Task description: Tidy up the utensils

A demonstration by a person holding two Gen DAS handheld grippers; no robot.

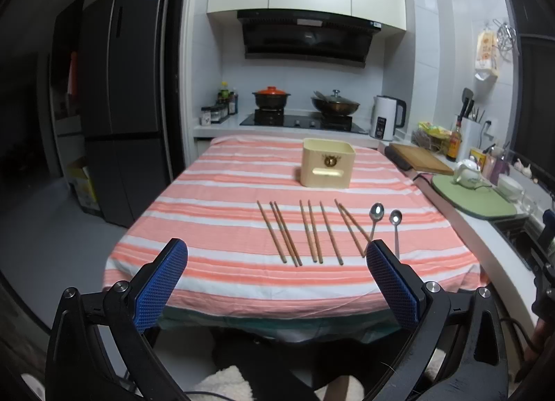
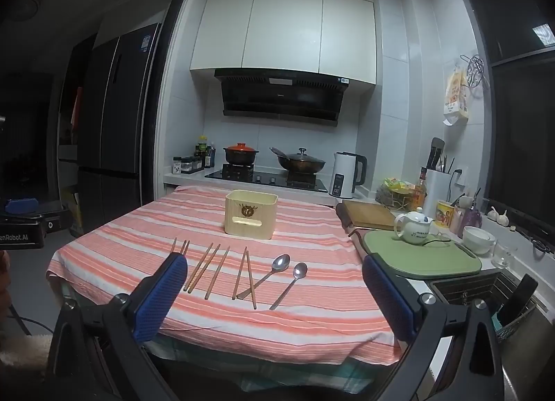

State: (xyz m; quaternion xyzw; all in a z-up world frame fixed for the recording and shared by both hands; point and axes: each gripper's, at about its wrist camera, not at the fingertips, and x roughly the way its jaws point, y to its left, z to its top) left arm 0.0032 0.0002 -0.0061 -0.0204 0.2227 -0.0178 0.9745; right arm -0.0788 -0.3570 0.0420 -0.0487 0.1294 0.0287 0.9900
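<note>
Both grippers hang released over the near table edge, gripping nothing.

Left gripper (image 1: 277, 255) and right gripper (image 2: 274, 272) have their blue pads spread wide above the pink-striped tablecloth (image 1: 215, 193). On it, left to right: 8 wooden chopsticks (image 1: 314, 233) lying in a loose row, then 2 metal spoons (image 1: 385, 224) just beside them. Behind them stands a cream utensil box (image 1: 327, 167), well apart.

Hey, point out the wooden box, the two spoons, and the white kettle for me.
wooden box (image 2: 250, 219): right wrist view, on its front face.
left spoon (image 2: 281, 262): right wrist view, on its bowl.
right spoon (image 2: 300, 270): right wrist view, on its bowl.
white kettle (image 2: 341, 175): right wrist view, on its body.
</note>
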